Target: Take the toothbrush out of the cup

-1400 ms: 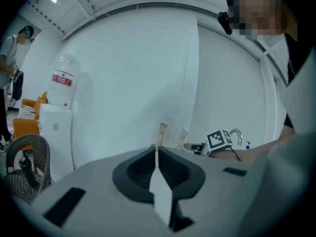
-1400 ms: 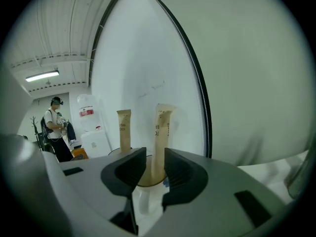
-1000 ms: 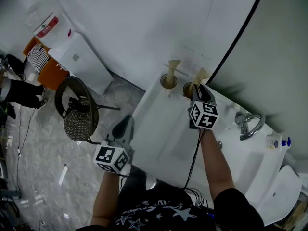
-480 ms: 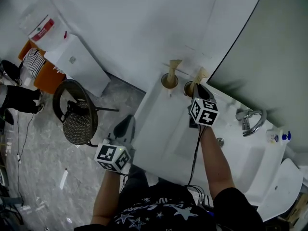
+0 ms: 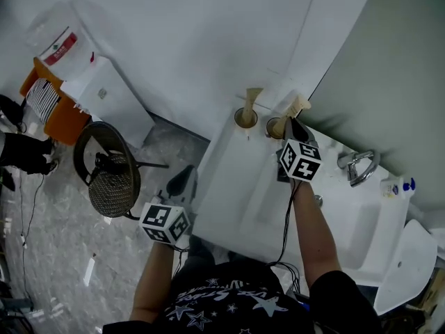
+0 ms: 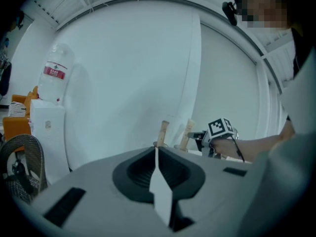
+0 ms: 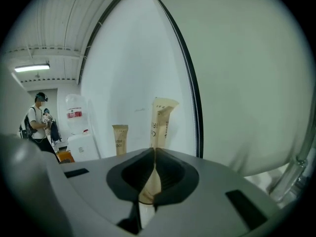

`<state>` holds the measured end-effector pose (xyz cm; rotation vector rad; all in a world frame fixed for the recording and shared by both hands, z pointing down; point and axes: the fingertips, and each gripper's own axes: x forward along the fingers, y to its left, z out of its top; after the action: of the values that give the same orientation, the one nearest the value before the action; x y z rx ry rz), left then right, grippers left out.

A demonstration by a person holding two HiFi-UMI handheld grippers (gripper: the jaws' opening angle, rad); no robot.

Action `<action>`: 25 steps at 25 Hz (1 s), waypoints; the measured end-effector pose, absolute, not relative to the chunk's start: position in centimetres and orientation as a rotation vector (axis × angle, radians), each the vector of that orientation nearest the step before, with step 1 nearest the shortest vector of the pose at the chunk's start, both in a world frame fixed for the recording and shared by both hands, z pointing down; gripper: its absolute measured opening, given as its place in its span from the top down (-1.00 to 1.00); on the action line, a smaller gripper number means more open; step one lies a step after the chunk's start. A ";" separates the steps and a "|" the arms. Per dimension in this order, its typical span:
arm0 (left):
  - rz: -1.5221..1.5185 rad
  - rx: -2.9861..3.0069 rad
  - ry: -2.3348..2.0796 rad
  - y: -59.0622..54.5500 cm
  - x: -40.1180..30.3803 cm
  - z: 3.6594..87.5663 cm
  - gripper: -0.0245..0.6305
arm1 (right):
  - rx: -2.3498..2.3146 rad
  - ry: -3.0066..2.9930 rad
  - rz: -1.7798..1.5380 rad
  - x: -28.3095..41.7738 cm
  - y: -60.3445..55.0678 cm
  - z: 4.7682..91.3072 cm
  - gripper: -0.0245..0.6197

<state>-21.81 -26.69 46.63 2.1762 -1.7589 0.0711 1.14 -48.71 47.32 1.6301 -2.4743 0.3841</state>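
Looking down, we see the white counter [image 5: 229, 186] end at its left edge, with open floor [image 5: 62, 256] beyond, where a wire chair [image 5: 111, 176] stands. Our left gripper [image 5: 182, 178] hangs off that edge, its jaws together on nothing. Our right gripper [image 5: 293, 125] has just been closing and now pinches the toothbrush [image 5: 293, 108], which leans out of the cup [image 5: 272, 127] close to the back wall. A second cup [image 5: 243, 117] sits just beside it. Only the right gripper view shows a person [image 7: 39, 117] standing far off.
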 end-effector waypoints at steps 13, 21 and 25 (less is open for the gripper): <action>0.041 2.267 -1.684 -25.5 -22.5 44.7 0.85 | 1.742 -2.565 0.341 1.3 -44.0 40.1 0.86; 0.130 2.343 -1.622 -24.0 -22.0 45.4 0.85 | 1.725 -2.532 0.483 0.7 -38.7 42.3 0.86; 0.159 2.364 -1.572 -23.4 -21.8 46.5 0.85 | 1.695 -2.498 0.528 -0.1 -36.3 44.2 0.86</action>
<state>-21.84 -23.36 46.46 2.3645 -1.5718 0.1593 -0.14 -36.35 44.21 1.6952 -2.4982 0.5281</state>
